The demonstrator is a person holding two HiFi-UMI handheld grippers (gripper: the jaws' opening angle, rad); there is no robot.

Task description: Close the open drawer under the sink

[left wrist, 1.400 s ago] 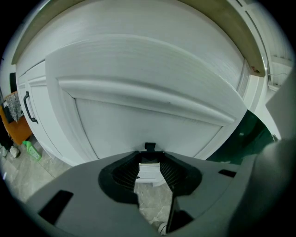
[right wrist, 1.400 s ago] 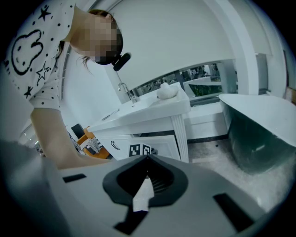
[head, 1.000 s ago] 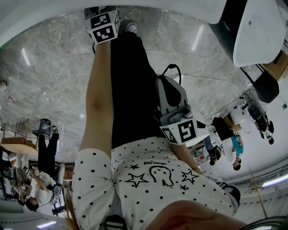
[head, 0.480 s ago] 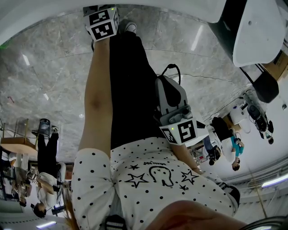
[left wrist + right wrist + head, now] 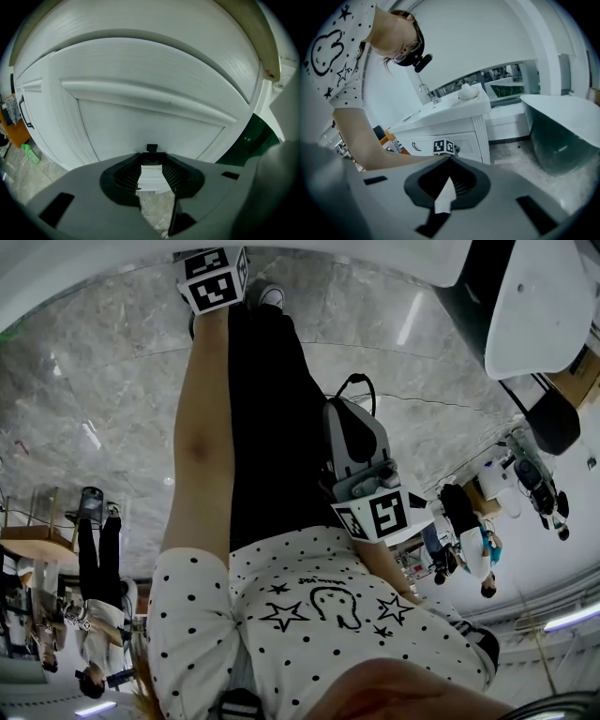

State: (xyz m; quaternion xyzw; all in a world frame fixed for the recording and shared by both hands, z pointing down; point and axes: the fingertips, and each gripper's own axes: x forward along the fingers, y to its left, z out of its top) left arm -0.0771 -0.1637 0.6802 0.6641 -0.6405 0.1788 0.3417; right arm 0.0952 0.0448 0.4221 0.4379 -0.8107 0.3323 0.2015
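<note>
Marble floor (image 5: 84,381), drawer front (image 5: 154,122) edges cropped, left gripper (image 5: 151,161) close

Ahead of my left gripper (image 5: 151,158) the white drawer front (image 5: 154,79) is lit softly and evenly, with only faint shading under its rail. That gripper's own grey body, close to the lens, is dim and soft-focused, and the frame corners fall to black. Beyond my right gripper (image 5: 450,163) the wall (image 5: 487,33) is bright almost to washing out, and straight edges bow hard toward the rim. Beneath both grippers in the head view, the glossy floor (image 5: 94,381) carries streaks of glare (image 5: 410,320) from overhead lamps, and everything curves at the edges.
</note>
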